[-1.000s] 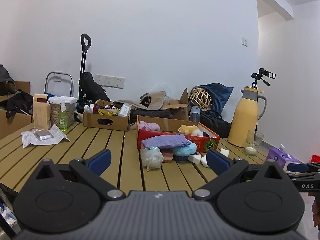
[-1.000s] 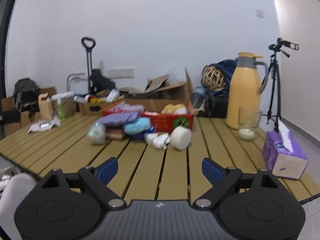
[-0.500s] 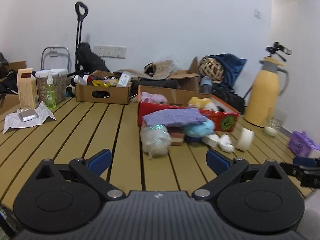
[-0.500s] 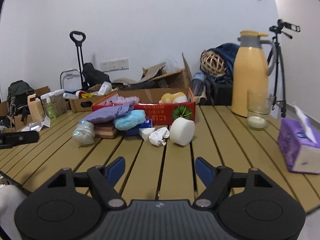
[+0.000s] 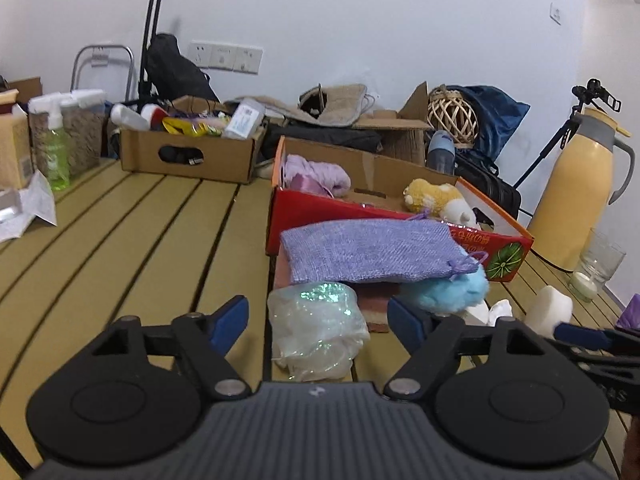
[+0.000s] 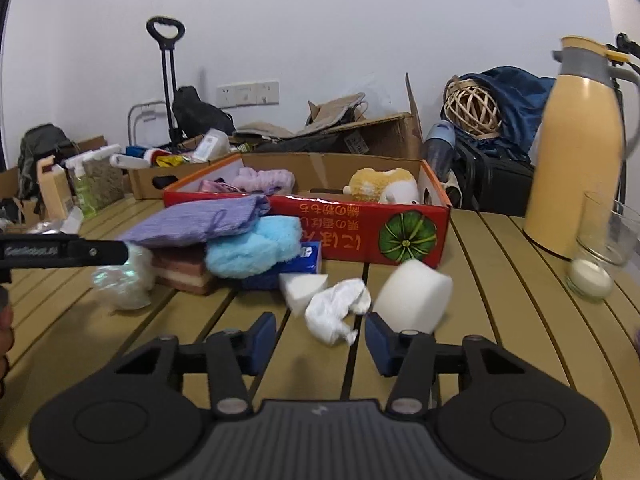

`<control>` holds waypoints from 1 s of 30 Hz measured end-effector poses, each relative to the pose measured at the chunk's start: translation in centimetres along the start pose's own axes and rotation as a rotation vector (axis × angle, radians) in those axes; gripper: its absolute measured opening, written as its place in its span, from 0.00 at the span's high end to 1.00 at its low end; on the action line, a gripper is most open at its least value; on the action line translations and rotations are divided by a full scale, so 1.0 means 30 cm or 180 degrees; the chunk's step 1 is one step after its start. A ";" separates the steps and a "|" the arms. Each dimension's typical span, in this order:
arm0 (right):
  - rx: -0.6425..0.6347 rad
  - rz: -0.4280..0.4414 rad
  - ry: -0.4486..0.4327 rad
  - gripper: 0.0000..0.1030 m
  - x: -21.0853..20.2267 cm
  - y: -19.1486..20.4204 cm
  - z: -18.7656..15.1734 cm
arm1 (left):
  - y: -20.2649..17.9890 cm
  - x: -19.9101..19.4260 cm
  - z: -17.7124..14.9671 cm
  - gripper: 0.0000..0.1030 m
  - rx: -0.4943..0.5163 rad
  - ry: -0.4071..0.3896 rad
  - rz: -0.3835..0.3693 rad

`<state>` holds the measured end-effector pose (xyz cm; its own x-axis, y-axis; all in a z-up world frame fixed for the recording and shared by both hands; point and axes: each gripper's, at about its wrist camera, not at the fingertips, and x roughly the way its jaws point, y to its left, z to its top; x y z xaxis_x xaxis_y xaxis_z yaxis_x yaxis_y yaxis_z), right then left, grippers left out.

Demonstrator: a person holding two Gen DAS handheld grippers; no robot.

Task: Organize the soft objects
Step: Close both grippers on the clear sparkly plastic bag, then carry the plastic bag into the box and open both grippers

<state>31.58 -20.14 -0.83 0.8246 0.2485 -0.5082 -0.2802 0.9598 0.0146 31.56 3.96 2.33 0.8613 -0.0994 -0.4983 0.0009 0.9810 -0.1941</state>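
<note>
The soft things lie in a loose heap on the slatted table [image 6: 500,288], just in front of the red box [image 6: 360,236]: a lilac pouch [image 5: 372,250] over a blue fluffy puff [image 5: 452,290], a clear crinkled bag [image 5: 316,328] at the near left, and a crumpled white cloth [image 6: 336,312] beside a white sponge block [image 6: 412,296] at the near right. A yellow plush [image 6: 380,184] and a pink fabric piece [image 6: 264,180] already sit inside the box.

Both grippers have come in close over the last second (the heap looked far smaller before). The left gripper [image 5: 316,318] has its jaws spread either side of the clear bag and they have just been closing, pads not yet pressing. The right gripper [image 6: 320,338] has narrowed too, its jaws flanking the near edge of the white cloth without pinching it.

This looks like two pickups starting at once, each probably bound for the box.
</note>
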 end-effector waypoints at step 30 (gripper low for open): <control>0.0021 0.0354 -0.0091 0.88 -0.312 0.039 -0.089 | -0.008 -0.397 -0.061 0.62 0.0048 -0.0128 -0.0139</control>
<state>22.22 -21.69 1.66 0.8023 0.3571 -0.4783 -0.3677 0.9269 0.0753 20.36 4.59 6.76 0.8799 -0.1356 -0.4553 0.0461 0.9783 -0.2021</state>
